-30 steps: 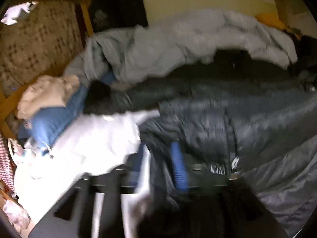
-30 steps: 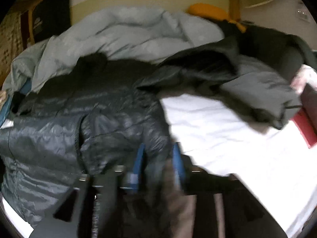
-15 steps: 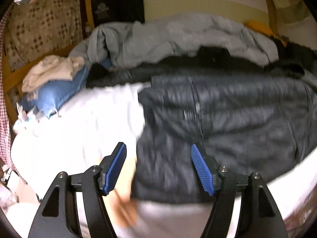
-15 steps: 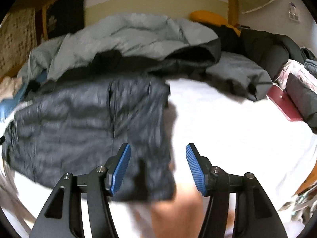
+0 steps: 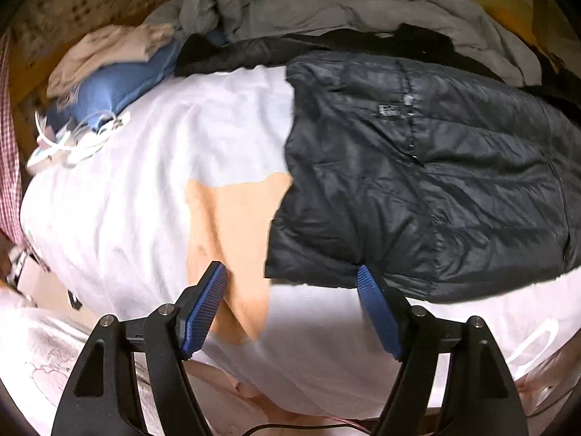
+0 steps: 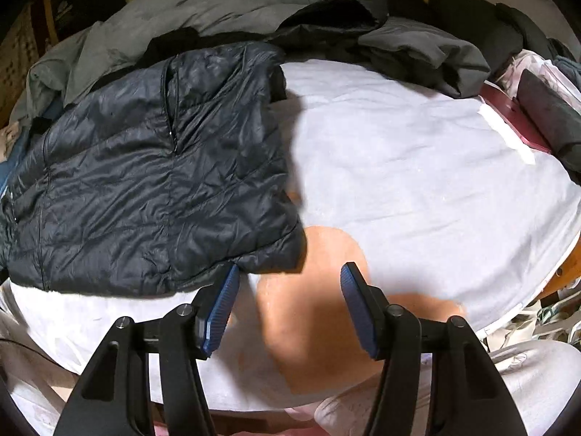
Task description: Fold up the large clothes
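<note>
My left gripper has its jaws well apart; they have just been opening, and nothing is pinched between the blue pads. The right-hand pad sits just at the near hem of the black puffer jacket, but the jaws do not clamp it. My right gripper is likewise spread with nothing gripped; its jaws widened a moment ago. Its left pad is right at the jacket's near corner, the other over an orange patch of the white sheet.

The jacket lies flat on the bed, spread over the sheet, its hem toward the near edge and its collar toward the far side, zip running down the middle. Behind it, along the far edge of the bed, I see a heap of grey clothes and more dark clothing. A blue pillow with a beige garment on it sits at the far left corner. A dark red book lies by the right edge.
</note>
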Action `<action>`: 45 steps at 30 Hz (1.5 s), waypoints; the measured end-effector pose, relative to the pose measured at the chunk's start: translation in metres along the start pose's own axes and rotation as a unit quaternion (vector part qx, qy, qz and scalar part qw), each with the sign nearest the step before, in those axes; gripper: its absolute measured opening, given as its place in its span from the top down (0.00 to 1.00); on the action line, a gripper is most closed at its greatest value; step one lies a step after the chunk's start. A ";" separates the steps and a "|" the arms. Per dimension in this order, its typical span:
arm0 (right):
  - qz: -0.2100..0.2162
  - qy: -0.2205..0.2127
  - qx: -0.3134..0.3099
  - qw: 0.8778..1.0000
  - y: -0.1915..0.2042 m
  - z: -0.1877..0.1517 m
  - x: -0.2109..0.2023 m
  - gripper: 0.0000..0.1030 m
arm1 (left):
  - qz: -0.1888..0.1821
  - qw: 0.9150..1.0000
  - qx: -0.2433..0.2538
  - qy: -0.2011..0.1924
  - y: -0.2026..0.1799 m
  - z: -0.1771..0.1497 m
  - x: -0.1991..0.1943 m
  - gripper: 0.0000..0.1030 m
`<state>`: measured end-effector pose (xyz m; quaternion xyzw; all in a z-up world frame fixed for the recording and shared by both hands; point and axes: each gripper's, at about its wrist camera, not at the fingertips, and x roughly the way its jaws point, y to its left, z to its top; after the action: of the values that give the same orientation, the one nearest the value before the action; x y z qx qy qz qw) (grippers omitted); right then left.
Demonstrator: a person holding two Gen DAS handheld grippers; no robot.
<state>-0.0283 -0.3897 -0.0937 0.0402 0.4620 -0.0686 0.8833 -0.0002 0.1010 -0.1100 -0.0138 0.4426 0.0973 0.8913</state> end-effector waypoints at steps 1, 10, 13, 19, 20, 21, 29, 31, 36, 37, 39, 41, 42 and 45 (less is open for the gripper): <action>0.001 0.002 -0.001 1.000 0.000 0.000 0.001 0.42 | 0.001 1.000 -0.002 0.000 0.000 0.000 0.000 0.28; 0.021 -0.012 -0.050 0.998 0.027 0.014 0.009 0.67 | -0.052 0.999 -0.009 0.009 -0.002 0.008 0.014 0.27; 0.034 -0.014 -0.041 0.998 0.028 0.020 0.011 0.77 | -0.082 0.996 -0.040 0.015 0.007 0.012 0.018 0.25; 0.035 -0.077 -0.043 0.995 0.032 0.021 -0.017 0.98 | -0.087 0.994 0.000 -0.069 -0.005 0.011 -0.024 0.97; 0.034 -0.096 -0.047 0.994 0.031 0.022 -0.027 0.98 | -0.082 0.992 0.008 -0.091 -0.008 0.010 -0.036 0.97; 0.034 -0.114 -0.049 0.992 0.031 0.020 -0.038 0.98 | -0.082 0.990 0.017 -0.112 -0.010 0.010 -0.049 0.97; 0.041 -0.261 -0.061 0.962 0.040 0.045 -0.148 0.99 | -0.068 0.975 0.043 -0.205 -0.011 0.068 -0.139 0.97; 0.015 -0.299 -0.068 0.952 0.044 0.074 -0.167 1.00 | -0.081 0.974 0.025 -0.209 -0.006 0.098 -0.140 0.97; 0.000 -0.259 -0.049 0.965 0.037 0.161 -0.119 1.00 | -0.050 0.987 0.017 -0.150 -0.010 0.169 -0.058 0.97; -0.001 -0.241 -0.052 0.969 0.038 0.171 -0.099 1.00 | -0.054 0.990 0.013 -0.130 -0.013 0.177 -0.034 0.97; 0.007 -0.220 -0.054 0.974 0.039 0.173 -0.070 1.00 | -0.068 0.991 0.016 -0.117 -0.020 0.181 -0.003 0.97; 0.047 -0.210 -0.052 0.975 0.038 0.165 -0.051 1.00 | -0.056 0.992 0.034 -0.109 -0.030 0.185 0.021 0.97; 0.055 -0.205 -0.052 0.976 0.039 0.159 -0.041 1.00 | -0.052 0.992 0.040 -0.104 -0.036 0.185 0.032 0.97; 0.036 -0.186 -0.084 0.978 0.049 0.150 -0.023 1.00 | -0.045 0.995 0.043 -0.072 -0.046 0.193 0.066 0.97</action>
<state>0.0877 -0.3595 0.0113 -0.0311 0.2925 -0.0039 0.9557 0.1994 0.0881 -0.0477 0.0118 0.3796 0.0388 0.9243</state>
